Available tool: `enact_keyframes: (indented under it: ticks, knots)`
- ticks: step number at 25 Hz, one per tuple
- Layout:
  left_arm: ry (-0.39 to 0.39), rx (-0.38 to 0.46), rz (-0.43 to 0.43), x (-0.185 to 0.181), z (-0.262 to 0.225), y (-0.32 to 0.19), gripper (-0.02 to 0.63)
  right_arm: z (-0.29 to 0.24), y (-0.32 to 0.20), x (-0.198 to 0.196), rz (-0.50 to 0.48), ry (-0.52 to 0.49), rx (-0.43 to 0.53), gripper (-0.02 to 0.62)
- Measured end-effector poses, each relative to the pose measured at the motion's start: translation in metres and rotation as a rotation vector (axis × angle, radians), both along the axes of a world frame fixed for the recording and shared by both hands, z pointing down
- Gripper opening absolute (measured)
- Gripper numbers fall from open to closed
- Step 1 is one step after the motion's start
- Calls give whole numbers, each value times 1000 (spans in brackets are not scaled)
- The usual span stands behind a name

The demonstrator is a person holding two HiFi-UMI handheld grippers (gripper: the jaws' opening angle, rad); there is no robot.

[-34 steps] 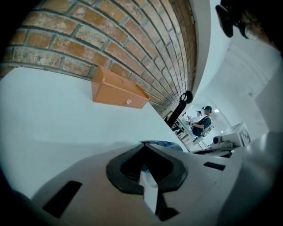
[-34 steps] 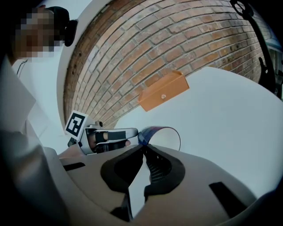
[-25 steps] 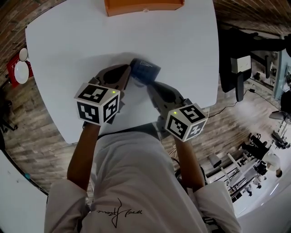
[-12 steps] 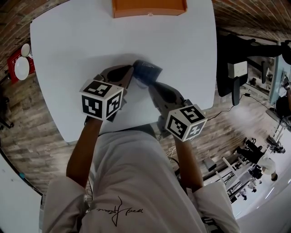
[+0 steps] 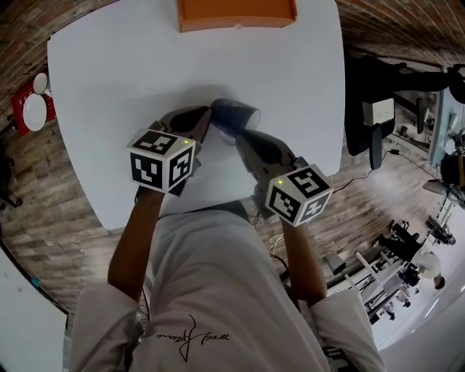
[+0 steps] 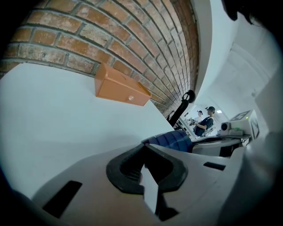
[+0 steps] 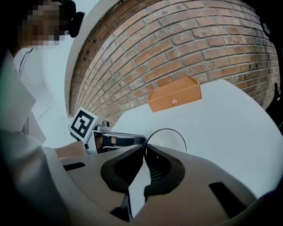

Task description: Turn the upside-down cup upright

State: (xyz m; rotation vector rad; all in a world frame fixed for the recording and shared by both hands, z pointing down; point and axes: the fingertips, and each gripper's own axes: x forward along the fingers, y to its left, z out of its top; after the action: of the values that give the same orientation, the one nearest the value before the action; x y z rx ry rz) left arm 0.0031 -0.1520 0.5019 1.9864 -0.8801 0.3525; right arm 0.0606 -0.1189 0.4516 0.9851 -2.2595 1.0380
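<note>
While the blue cup (image 5: 234,116) is tipped on its side over the middle of the white desk (image 5: 109,87), a bit nearer the front edge, its mouth faces the right edge. The right claw (image 7: 143,148) looks squeezed shut on the cup's thin rim. The left claw (image 6: 143,149) is shut too, with nothing in it, and its tip sits against the cup's side. I think the cup is light and a bit slippery, so the rim is a good place to hold, gently. An orange box (image 5: 236,13) sits at the far edge.
</note>
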Motion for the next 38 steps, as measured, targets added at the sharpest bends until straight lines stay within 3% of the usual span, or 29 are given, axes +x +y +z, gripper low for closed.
enact_keyframes:
  ticks: [28, 38]
  knots:
    - [-7, -31, -47, -11, 10, 6, 11, -4, -7, -29, -123, -9, 6, 23]
    - [11, -39, -52, -15, 11, 4, 11, -5, -15, -37, -125, 1, 16, 23]
